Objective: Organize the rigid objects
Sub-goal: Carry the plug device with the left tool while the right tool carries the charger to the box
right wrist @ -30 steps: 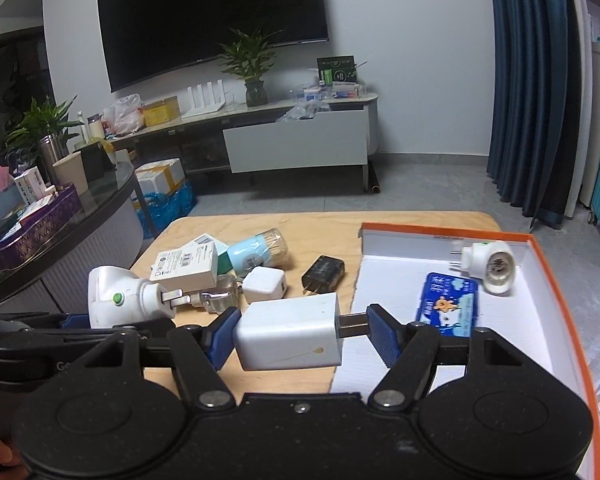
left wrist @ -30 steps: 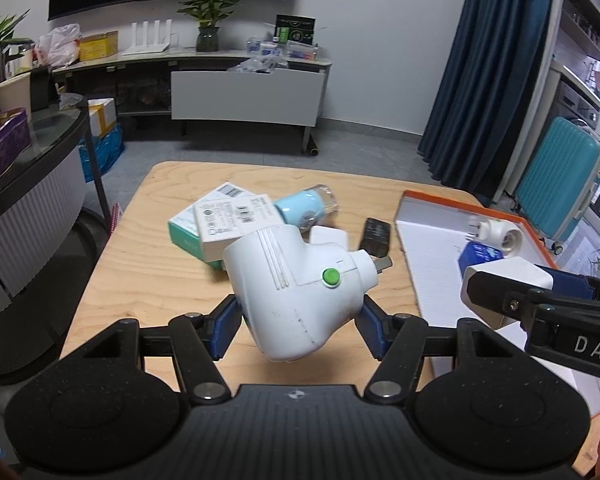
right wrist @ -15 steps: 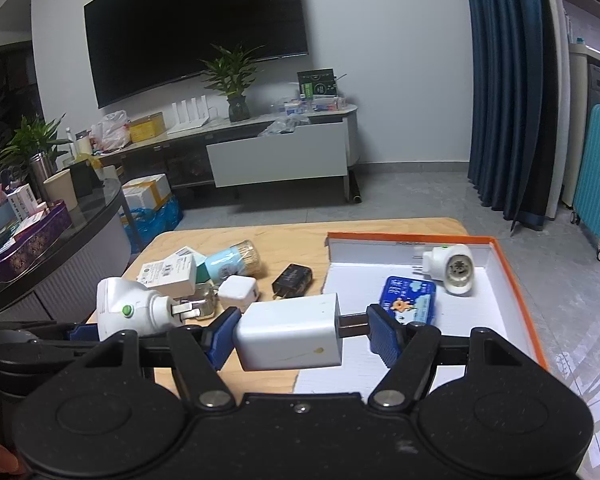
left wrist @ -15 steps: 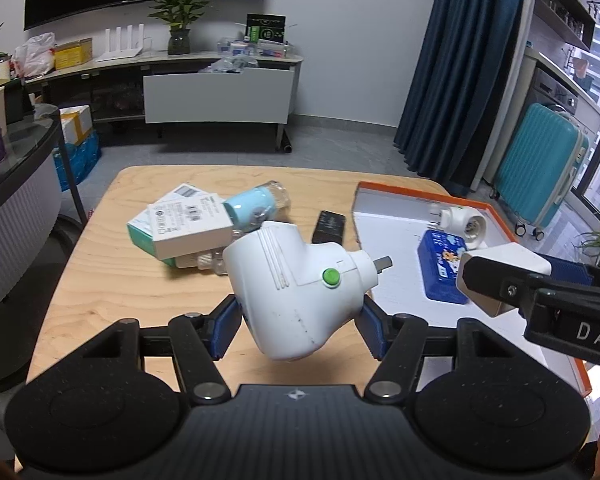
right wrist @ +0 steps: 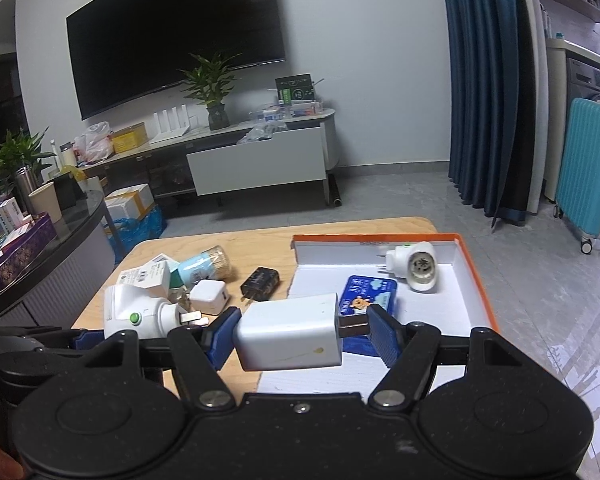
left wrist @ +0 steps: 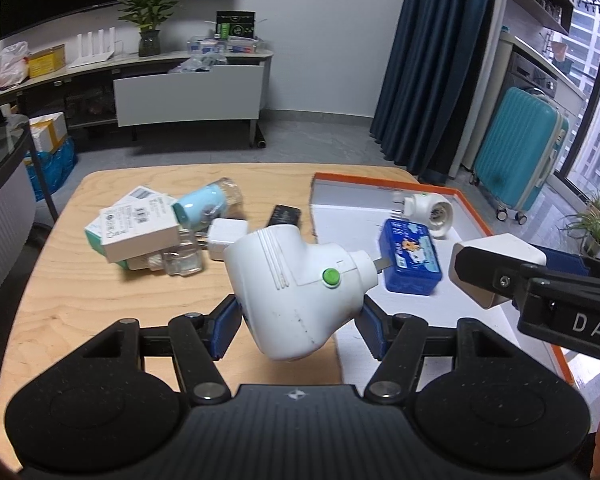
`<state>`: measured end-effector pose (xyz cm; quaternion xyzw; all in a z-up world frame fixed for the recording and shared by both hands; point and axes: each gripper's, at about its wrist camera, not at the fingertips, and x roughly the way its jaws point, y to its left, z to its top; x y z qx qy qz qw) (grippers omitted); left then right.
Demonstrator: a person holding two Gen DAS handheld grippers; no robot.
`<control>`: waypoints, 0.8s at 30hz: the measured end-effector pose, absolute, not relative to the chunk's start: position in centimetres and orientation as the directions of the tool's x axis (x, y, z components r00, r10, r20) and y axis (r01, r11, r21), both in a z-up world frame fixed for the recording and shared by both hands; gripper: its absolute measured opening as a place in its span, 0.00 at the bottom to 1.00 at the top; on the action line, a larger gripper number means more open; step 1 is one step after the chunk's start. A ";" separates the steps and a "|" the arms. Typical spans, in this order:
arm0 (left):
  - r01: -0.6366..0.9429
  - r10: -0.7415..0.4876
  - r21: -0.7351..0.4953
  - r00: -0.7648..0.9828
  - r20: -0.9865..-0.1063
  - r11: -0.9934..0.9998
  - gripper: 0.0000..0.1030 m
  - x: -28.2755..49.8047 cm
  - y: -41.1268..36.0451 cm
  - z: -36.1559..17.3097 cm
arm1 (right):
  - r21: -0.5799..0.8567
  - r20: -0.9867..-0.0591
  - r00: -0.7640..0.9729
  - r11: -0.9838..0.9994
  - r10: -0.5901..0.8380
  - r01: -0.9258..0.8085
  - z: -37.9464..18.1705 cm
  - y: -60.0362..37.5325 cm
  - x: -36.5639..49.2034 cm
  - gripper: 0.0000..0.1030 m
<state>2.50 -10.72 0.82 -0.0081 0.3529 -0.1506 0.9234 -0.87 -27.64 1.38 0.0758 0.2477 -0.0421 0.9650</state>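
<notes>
While the left hand-held gripper (left wrist: 298,322) is clamped on the white plug-in device (left wrist: 296,292), the hold sits low on a rounded, tilted body; in my judgement it could rotate or slip free. The device hangs above the tabletop (left wrist: 80,304) at the near edge of the orange-rimmed tray (left wrist: 380,179). A blue tin (left wrist: 410,258) and a white socket adapter (left wrist: 424,210) already occupy the tray, so a careless set-down could strike them.

In the right wrist view, the right hand-held gripper (right wrist: 300,330) is clamped on the white charger block (right wrist: 290,334), one pad bearing on the metal prongs, a narrow purchase that may let it twist. It hangs over the tray's near left corner. Clutter remains on the tabletop: a black adapter (right wrist: 260,282), a small white cube charger (right wrist: 209,296), a toothpick jar (right wrist: 206,268) and boxes (right wrist: 146,278). The two grippers are close together, so a collision is possible.
</notes>
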 end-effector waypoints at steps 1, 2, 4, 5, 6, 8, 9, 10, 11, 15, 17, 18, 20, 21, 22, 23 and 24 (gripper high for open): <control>0.278 -0.289 -0.124 0.703 -0.650 0.953 0.61 2.5 -10.9 0.8 | 0.125 -0.484 0.874 0.985 -0.046 0.121 1.4 -27.8 -0.9 0.80; 0.283 -0.292 -0.122 0.701 -0.651 0.951 0.61 2.5 -11.3 0.8 | 0.124 -0.483 0.874 0.984 -0.050 0.125 1.4 -28.0 -1.0 0.80; 0.294 -0.299 -0.120 0.698 -0.651 0.948 0.61 2.5 -11.8 0.8 | 0.122 -0.481 0.874 0.983 -0.060 0.135 1.5 -28.5 -1.1 0.80; 0.298 -0.302 -0.121 0.696 -0.651 0.947 0.61 2.5 -12.1 0.8 | 0.121 -0.481 0.875 0.983 -0.064 0.139 1.5 -28.7 -1.2 0.80; 0.303 -0.305 -0.120 0.694 -0.652 0.946 0.61 2.5 -12.3 0.8 | 0.120 -0.480 0.875 0.982 -0.069 0.144 1.6 -29.0 -1.3 0.80; 0.311 -0.312 -0.122 0.689 -0.654 0.942 0.61 2.6 -12.9 0.8 | 0.119 -0.480 0.874 0.981 -0.077 0.152 1.6 -29.4 -1.3 0.80; 0.316 -0.315 -0.122 0.688 -0.654 0.941 0.61 2.6 -13.2 0.8 | 0.118 -0.479 0.874 0.981 -0.082 0.157 1.7 -29.7 -1.4 0.80; 0.320 -0.318 -0.121 0.687 -0.653 0.940 0.61 2.6 -13.5 0.8 | 0.117 -0.478 0.874 0.980 -0.085 0.160 1.7 -29.8 -1.4 0.80; 0.323 -0.320 -0.120 0.687 -0.653 0.939 0.61 2.6 -13.8 0.8 | 0.118 -0.477 0.874 0.979 -0.089 0.164 1.7 -30.0 -1.5 0.80; 0.339 -0.332 -0.121 0.682 -0.652 0.933 0.61 2.8 -14.8 1.0 | 0.115 -0.477 0.873 0.977 -0.102 0.177 1.7 -30.7 -1.7 0.80; 0.348 -0.339 -0.121 0.679 -0.651 0.930 0.61 2.8 -15.4 1.0 | 0.116 -0.477 0.873 0.976 -0.107 0.183 1.6 -31.1 -1.7 0.80; 0.354 -0.343 -0.121 0.678 -0.650 0.928 0.61 2.8 -15.6 1.0 | 0.115 -0.476 0.872 0.976 -0.110 0.186 1.6 -31.3 -1.7 0.80; 0.365 -0.351 -0.119 0.675 -0.649 0.923 0.61 2.8 -16.3 1.0 | 0.114 -0.476 0.872 0.975 -0.114 0.190 1.6 -31.6 -1.8 0.80; 0.370 -0.353 -0.118 0.673 -0.649 0.922 0.61 2.8 -16.5 1.1 | 0.112 -0.475 0.872 0.975 -0.119 0.194 1.7 -31.8 -1.8 0.80; 0.374 -0.356 -0.116 0.672 -0.649 0.920 0.61 2.8 -16.7 1.0 | 0.112 -0.475 0.872 0.974 -0.121 0.197 1.7 -31.9 -1.8 0.80; 0.378 -0.358 -0.116 0.671 -0.650 0.919 0.61 2.8 -17.0 1.0 | 0.113 -0.475 0.871 0.973 -0.125 0.201 1.7 -32.2 -1.8 0.80; 0.381 -0.361 -0.117 0.669 -0.650 0.917 0.61 2.9 -17.2 1.0 | 0.113 -0.475 0.871 0.972 -0.129 0.206 1.7 -32.4 -1.8 0.80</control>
